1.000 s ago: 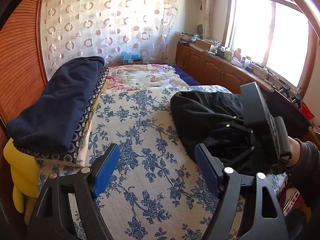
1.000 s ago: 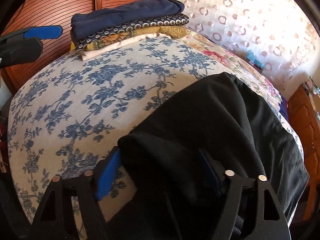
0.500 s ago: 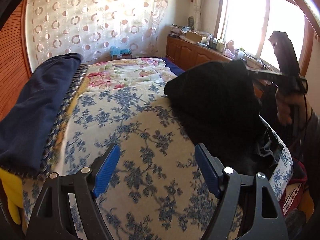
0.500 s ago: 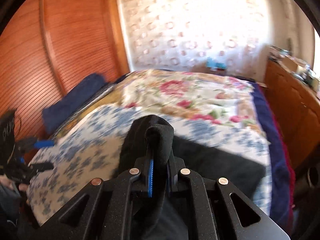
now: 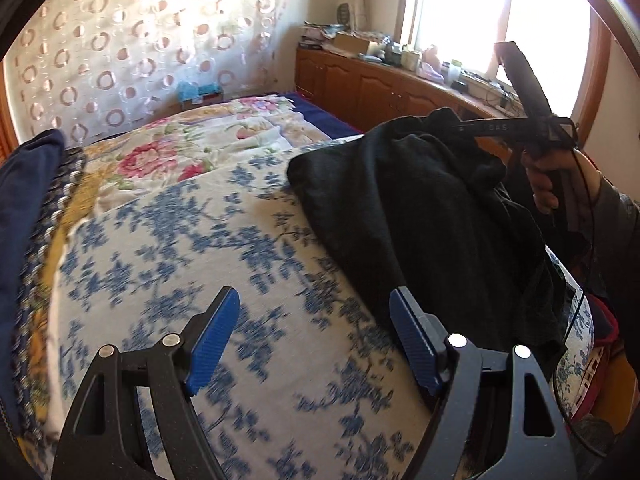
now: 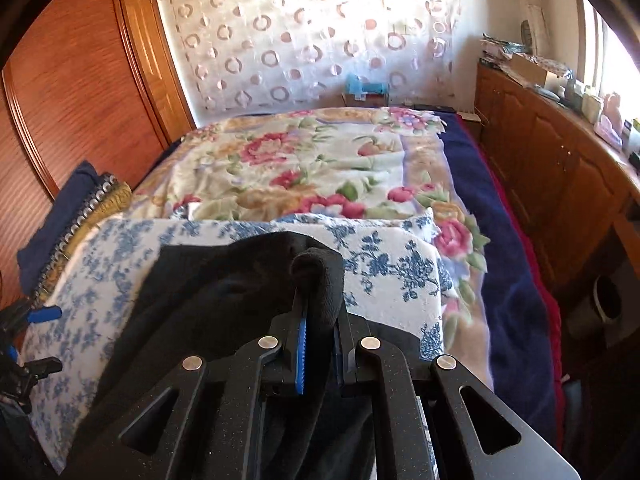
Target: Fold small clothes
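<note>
Your right gripper [image 6: 318,312] is clamped on a bunched edge of the black garment [image 5: 432,208]; the cloth bulges up between the pads and hangs down behind them. In the left wrist view that pinched edge is lifted clear of the bed, while the far part of the garment lies on the blue-flowered cover [image 5: 248,280], toward its right side.

Your left gripper [image 5: 316,340] stands wide with nothing between its fingers. It hovers over bare cover, just beside the near hem of the garment, and is not touching it as far as the view shows.

Progress, judged from this: early on this piece. The garment is slack and rumpled, no clean crease or squared shape visible. It likely needs spreading flat first, then folding.

Done, apparently: a stack of folded cloth [image 6: 68,224] sits at the left edge of the bed against the wooden wardrobe [image 6: 72,92], dark blue on top, patterned layers below. Whether all of it belongs to this task you cannot tell.

Left: a second grip for the free gripper, lay out, fold, move to the stack.
</note>
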`<state>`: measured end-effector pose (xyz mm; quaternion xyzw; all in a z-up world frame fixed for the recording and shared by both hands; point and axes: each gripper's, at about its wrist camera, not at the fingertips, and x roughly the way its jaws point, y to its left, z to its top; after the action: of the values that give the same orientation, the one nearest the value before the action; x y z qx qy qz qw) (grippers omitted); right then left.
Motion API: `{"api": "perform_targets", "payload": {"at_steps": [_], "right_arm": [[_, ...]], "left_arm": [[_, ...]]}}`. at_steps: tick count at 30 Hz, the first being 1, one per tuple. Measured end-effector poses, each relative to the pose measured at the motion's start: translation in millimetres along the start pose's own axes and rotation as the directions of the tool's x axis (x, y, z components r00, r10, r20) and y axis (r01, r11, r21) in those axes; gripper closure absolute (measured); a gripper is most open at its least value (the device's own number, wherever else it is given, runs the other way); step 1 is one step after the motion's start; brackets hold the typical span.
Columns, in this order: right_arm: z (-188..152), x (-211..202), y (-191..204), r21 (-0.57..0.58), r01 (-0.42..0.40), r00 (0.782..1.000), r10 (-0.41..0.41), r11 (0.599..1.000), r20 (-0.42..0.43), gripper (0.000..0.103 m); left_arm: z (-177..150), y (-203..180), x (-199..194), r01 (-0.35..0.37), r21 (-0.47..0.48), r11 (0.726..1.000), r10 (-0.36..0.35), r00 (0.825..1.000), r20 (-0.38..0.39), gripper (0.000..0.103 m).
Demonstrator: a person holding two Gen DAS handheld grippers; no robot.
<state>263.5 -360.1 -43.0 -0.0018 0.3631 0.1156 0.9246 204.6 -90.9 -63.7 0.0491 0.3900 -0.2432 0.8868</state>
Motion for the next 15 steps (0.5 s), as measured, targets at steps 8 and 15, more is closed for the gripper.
{"api": "perform_targets", "payload": {"at_steps": [8,15], "right_arm": [[7,0,-7,-0.005,0.117,0.993,-0.117,0.993,0.02,0.052],[-20,-43,9,-0.006,0.125,0.989,-0.124,0.992,0.082,0.051]], "left_arm": [[-1,-15,25,0.034,0.029,0.999,-0.033,0.998,-0.048,0.025],[-10,-21,42,0.028,0.044,0.999,-0.024,0.995,-0.099,0.025]]}}
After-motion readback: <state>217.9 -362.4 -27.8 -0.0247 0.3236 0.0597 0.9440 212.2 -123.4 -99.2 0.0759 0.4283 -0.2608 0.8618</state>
